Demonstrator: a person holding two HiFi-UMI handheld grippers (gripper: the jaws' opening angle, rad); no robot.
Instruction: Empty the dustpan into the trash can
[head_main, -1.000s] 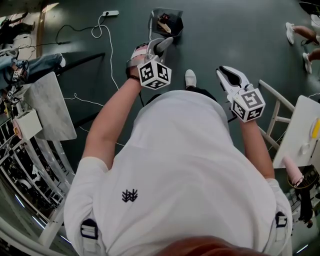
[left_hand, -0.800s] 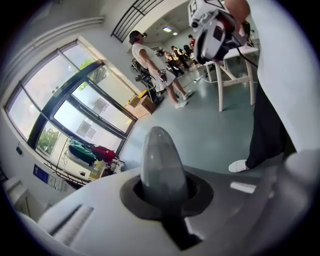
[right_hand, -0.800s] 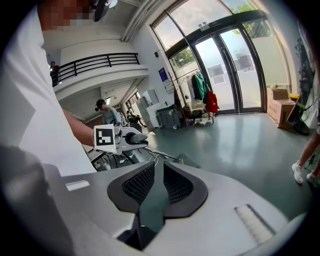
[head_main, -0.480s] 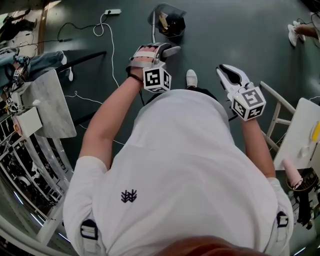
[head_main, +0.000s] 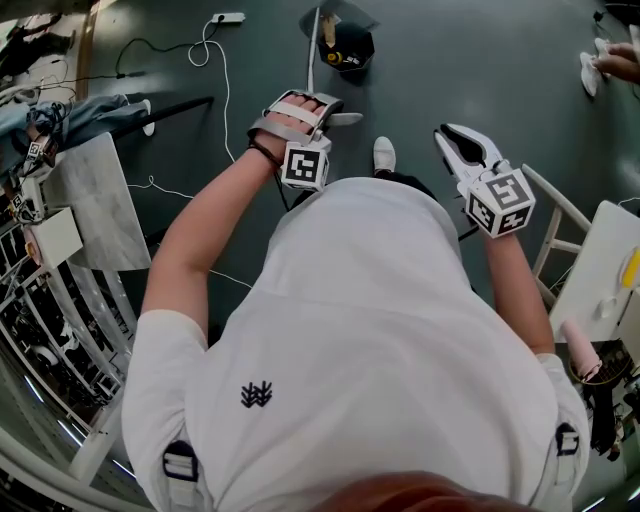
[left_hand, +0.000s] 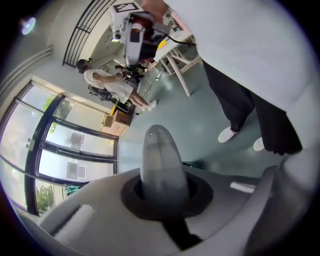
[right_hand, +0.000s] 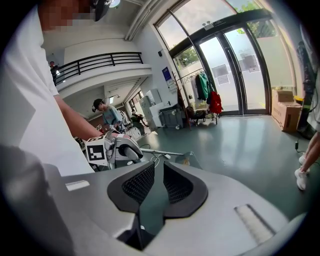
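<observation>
While the left gripper (head_main: 318, 108) stays clamped on the grey rounded grip (left_hand: 161, 165) of the long white-handled translucent dustpan (head_main: 345, 40), the pan, far centre, has swung from flat and open-faced to tipped up. It now reads dark and round, with yellow scraps inside. Tipping looks under way; no trash can is plainly visible, so I cannot tell what lies beneath. Right gripper (head_main: 462, 150): jaws a narrow slit apart, empty. Glossy dark green floor (head_main: 480, 60); white cable (head_main: 215, 70) far left, white table (head_main: 600, 260) right; tall glass doors (right_hand: 240, 65) beyond.
</observation>
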